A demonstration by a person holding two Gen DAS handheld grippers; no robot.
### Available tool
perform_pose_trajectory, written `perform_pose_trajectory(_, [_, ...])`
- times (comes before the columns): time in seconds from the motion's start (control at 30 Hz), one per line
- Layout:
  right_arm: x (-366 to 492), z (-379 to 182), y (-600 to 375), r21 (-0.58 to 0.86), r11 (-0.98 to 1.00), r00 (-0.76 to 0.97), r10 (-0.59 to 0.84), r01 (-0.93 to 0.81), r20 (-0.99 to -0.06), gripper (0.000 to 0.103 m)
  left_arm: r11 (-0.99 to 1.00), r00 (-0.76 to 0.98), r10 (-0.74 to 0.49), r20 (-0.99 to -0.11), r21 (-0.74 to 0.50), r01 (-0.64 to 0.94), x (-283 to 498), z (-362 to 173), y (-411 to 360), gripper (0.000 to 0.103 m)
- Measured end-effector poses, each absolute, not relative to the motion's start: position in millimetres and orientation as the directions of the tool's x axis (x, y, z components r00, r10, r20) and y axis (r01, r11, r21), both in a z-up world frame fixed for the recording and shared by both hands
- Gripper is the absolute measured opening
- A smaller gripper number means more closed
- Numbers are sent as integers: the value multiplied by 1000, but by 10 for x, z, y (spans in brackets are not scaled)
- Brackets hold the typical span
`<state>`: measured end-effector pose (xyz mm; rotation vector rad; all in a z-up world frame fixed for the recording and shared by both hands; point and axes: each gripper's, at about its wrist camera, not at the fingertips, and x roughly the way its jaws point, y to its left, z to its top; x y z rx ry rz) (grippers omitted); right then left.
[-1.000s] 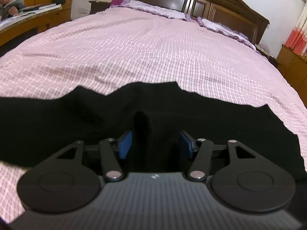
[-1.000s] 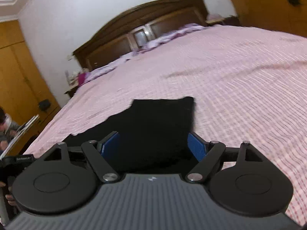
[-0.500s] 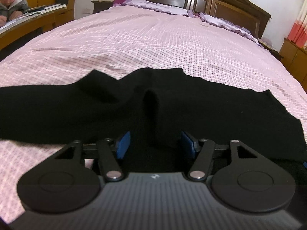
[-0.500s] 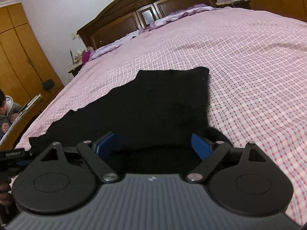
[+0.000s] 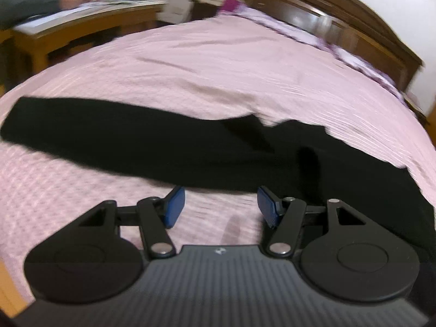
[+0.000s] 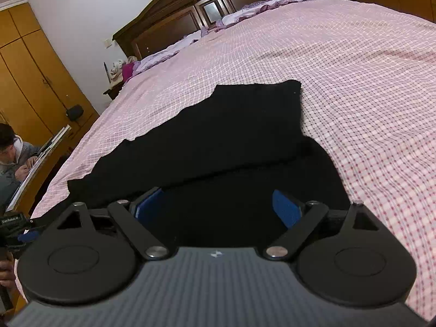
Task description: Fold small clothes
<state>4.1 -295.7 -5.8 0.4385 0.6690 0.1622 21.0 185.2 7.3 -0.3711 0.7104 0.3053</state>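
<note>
Both tools are gaping, gripping nothing: the left tool (image 5: pixel 220 204) is hovering beside the black garment (image 5: pixel 141 141) at 12 o'clock, the right tool (image 6: pixel 218 207) over it on the bed (image 6: pixel 354 54)

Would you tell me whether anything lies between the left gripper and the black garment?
Nothing visible does: only bare bedspread lies between the open left gripper and the garment just ahead.

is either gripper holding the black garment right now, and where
Nothing is held. The left gripper and right gripper are both open above the black garment.
</note>
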Motion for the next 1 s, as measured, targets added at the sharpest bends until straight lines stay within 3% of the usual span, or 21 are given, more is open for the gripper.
perform_pose_trajectory(0.27, [-164, -17, -2983, 403, 915, 778, 249, 6, -577, 93, 772, 675, 236, -699, -287, -567, 127, -98, 2411, 61])
perform_pose_trajectory(0.77, [-186, -50, -2889, 383, 923, 755, 230, 30, -614, 94, 590, 729, 268, -630, -491, -641, 52, -277, 3097, 61])
perform_pose_trajectory(1.0, [-139, -105, -2790, 341, 940, 747, 209, 26, -632, 94, 594, 715, 315, -624, -458, -662, 175, -357, 3224, 59])
